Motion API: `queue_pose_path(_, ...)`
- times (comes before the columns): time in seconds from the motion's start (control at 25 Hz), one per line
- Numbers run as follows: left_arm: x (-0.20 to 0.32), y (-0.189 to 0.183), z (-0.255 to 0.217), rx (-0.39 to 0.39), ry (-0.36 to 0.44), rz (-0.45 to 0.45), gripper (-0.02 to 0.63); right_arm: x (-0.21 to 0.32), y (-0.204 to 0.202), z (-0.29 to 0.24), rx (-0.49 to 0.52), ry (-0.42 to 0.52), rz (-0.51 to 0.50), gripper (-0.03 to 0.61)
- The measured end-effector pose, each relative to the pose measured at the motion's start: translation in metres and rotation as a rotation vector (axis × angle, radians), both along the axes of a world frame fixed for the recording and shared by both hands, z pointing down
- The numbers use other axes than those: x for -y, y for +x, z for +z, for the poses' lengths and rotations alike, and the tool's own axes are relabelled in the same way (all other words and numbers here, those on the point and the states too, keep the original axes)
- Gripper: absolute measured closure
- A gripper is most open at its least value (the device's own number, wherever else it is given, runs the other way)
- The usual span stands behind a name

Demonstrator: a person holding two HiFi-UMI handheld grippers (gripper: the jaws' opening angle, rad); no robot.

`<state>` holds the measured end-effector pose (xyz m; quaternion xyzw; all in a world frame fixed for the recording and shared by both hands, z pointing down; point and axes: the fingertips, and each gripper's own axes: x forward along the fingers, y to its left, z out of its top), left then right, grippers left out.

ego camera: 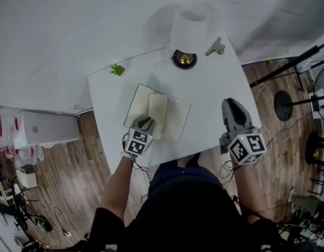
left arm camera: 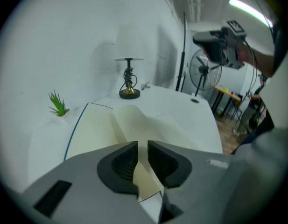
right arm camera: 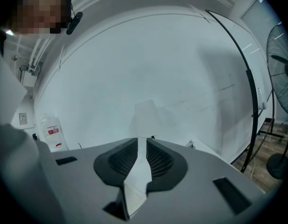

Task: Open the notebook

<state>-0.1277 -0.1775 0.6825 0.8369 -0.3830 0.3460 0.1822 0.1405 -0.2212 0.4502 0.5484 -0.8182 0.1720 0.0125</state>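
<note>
Opening nearly done: the notebook (ego camera: 160, 117) lies spread near the middle of the white table (ego camera: 214, 83), a little askew, in front of the lamp (ego camera: 187, 35) and to the near right of a small green plant (ego camera: 117, 70). The left gripper (ego camera: 145, 123) sits at the notebook's near left corner. In the left gripper view its jaws stand a narrow slit apart with cream paper showing in the slit, and the pads do not look to be pressing it. The right gripper (ego camera: 231, 105) rests well apart at the table's right edge, its jaws nearly together with nothing between them, only white surface beyond. The job appears to be in its last step, laying the turned leaves down. The next move likely calls for drawing the left gripper clear toward the person without dragging the corner, or for nudging the raised leaves flat so they do not spring back. The notebook shows blank cream pages and a thin dark cover edge along its left side. Its left page lies flat, while a sheaf of leaves arches up at the middle rather than settling.
</note>
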Motion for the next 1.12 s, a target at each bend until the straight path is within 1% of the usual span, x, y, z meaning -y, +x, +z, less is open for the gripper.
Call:
queue_pose_path(0.08, 0.006, 0.004, -0.01, -0.155, -0.021, -0.065, 0.548, 0.001, 0.0, -0.001, 0.013, -0.001, -0.004, 0.517)
queue_pose_path(0.16, 0.007, 0.009, -0.015, -0.273, -0.056, -0.093, 0.543, 0.001, -0.001, 0.001, 0.023, -0.005, -0.006, 0.518)
queue_pose_path(0.24, 0.0, 0.018, -0.01, -0.36, -0.135, -0.078, 0.543, 0.0, 0.0, 0.003, 0.03, -0.011, -0.008, 0.52)
queue_pose_path(0.28, -0.007, 0.025, -0.004, -0.392, -0.19, -0.056, 0.543, -0.001, 0.0, 0.004, 0.034, -0.015, -0.008, 0.52)
queue_pose_path(0.32, -0.017, 0.032, 0.002, -0.407, -0.246, -0.022, 0.543, -0.002, 0.0, 0.005, 0.037, -0.019, -0.009, 0.52)
queue_pose_path(0.36, -0.027, 0.039, 0.009, -0.399, -0.291, 0.019, 0.543, -0.003, 0.0, 0.006, 0.041, -0.022, -0.009, 0.522)
queue_pose_path(0.4, -0.037, 0.044, 0.016, -0.37, -0.318, 0.065, 0.543, -0.003, 0.0, 0.006, 0.045, -0.026, -0.009, 0.522)
queue_pose_path(0.44, -0.045, 0.048, 0.022, -0.325, -0.329, 0.11, 0.543, -0.004, 0.001, 0.007, 0.048, -0.028, -0.009, 0.523)
queue_pose_path(0.52, -0.057, 0.052, 0.032, -0.229, -0.328, 0.194, 0.543, -0.004, 0.003, 0.007, 0.056, -0.032, -0.007, 0.523)
queue_pose_path(0.56, -0.062, 0.052, 0.034, -0.194, -0.331, 0.231, 0.541, -0.004, 0.004, 0.007, 0.061, -0.035, -0.004, 0.525)
queue_pose_path(0.68, -0.074, 0.049, 0.035, -0.129, -0.354, 0.332, 0.541, -0.004, 0.005, 0.007, 0.077, -0.041, 0.001, 0.528)
queue_pose_path(0.76, -0.073, 0.039, 0.034, -0.082, -0.343, 0.353, 0.54, -0.005, 0.005, 0.007, 0.078, -0.041, 0.0, 0.529)
queue_pose_path(0.8, -0.067, 0.031, 0.033, -0.061, -0.321, 0.333, 0.541, -0.005, 0.005, 0.007, 0.077, -0.04, 0.0, 0.529)
queue_pose_path(0.84, -0.059, 0.023, 0.03, -0.052, -0.29, 0.288, 0.54, -0.005, 0.006, 0.007, 0.077, -0.039, 0.001, 0.529)
queue_pose_path(0.88, -0.047, 0.014, 0.025, -0.058, -0.254, 0.222, 0.54, -0.006, 0.006, 0.006, 0.078, -0.039, 0.002, 0.529)
queue_pose_path(1.0, -0.01, -0.01, 0.01, -0.123, -0.151, -0.016, 0.54, -0.006, 0.008, 0.005, 0.082, -0.039, 0.007, 0.531)
queue_pose_path(1.04, 0.0, -0.018, 0.007, -0.136, -0.124, -0.081, 0.54, -0.005, 0.009, 0.005, 0.082, -0.038, 0.008, 0.531)
queue_pose_path(1.12, 0.015, -0.033, 0.004, -0.137, -0.086, -0.175, 0.54, -0.003, 0.009, 0.003, 0.081, -0.033, 0.01, 0.532)
